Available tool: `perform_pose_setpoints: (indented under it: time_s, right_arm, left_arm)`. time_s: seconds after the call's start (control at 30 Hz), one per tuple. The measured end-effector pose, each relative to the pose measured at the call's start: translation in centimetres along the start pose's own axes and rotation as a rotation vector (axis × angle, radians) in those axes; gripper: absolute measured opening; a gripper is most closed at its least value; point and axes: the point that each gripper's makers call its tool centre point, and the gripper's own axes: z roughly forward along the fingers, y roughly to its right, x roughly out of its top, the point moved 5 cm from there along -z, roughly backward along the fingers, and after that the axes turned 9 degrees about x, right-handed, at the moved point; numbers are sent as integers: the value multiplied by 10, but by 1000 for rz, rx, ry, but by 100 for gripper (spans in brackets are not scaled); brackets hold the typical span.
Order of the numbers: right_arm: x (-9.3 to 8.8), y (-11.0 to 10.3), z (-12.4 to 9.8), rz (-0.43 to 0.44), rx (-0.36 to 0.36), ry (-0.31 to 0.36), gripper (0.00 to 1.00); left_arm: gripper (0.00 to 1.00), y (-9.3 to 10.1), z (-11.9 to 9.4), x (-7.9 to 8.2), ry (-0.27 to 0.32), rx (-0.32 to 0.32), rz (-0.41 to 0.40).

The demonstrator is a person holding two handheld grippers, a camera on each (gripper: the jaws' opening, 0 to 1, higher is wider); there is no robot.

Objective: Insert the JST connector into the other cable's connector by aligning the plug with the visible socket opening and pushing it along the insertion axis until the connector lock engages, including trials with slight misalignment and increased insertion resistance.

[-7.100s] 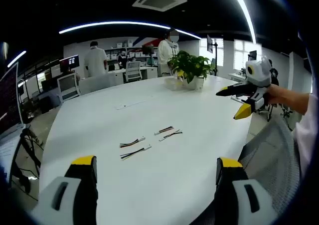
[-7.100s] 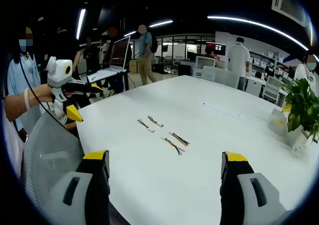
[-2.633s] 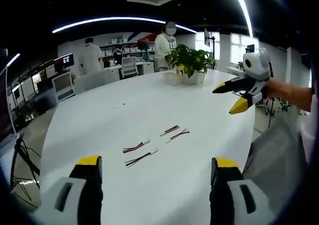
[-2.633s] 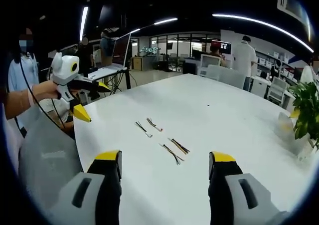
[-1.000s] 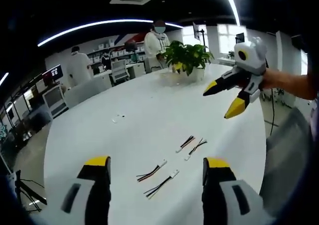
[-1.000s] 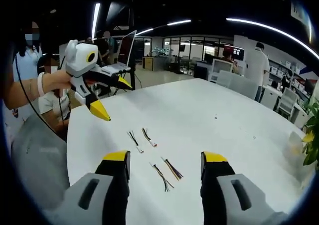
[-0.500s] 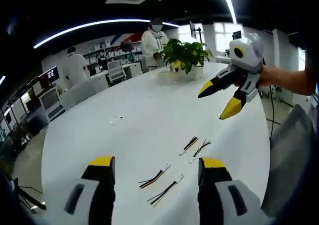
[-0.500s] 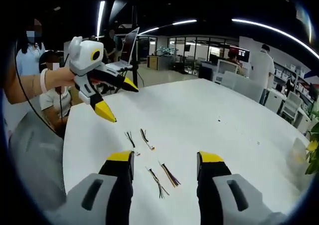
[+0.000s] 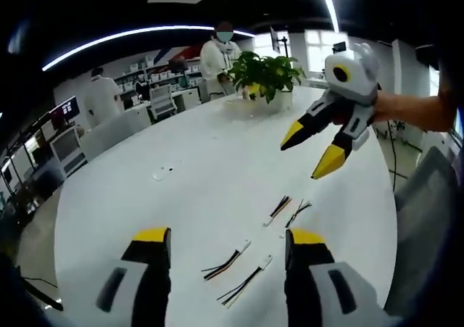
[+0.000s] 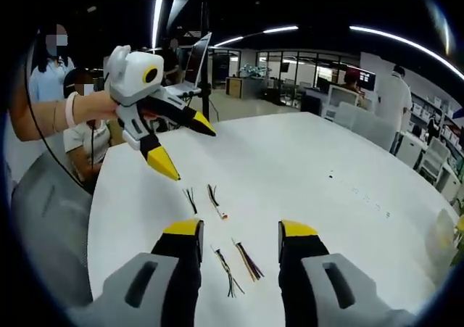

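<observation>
In the left gripper view, the left tongs (image 9: 226,241) gape (holding nothing) above two cables (image 9: 235,269) on the white bench (image 9: 196,175); the right tongs (image 9: 308,155) hover spread over another pair (image 9: 288,209).

In the right gripper view, the right tongs (image 10: 240,230) stand parted over two cables (image 10: 239,263), with the left tongs (image 10: 192,149) spread above another pair (image 10: 204,197).

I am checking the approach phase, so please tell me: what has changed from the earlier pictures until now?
Both hand-held grippers came down and closer to the cables. The left hand-held gripper now frames one pair of cables; the right hand-held gripper frames the other pair. Each one's jaws narrowed a little but are still open. Nothing was taken hold of. All four cables lie as before on the white table.
</observation>
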Motion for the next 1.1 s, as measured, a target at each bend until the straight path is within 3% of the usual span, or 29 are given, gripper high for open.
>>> perform_pose_setpoints:
  time_s: [0.23,0.87,1.1]
  right_arm:
    - [-12,4,12,7,27,-25,36]
    - [-23,10,37,-14,74,-77,32]
    - [-31,11,44,-53,108,-106,27]
  left_arm:
    - [56,2,8,-4,-12,-20,15]
    - [55,-2,34,-22,-68,-32,57]
    - [53,6,44,-24,-70,-74,82]
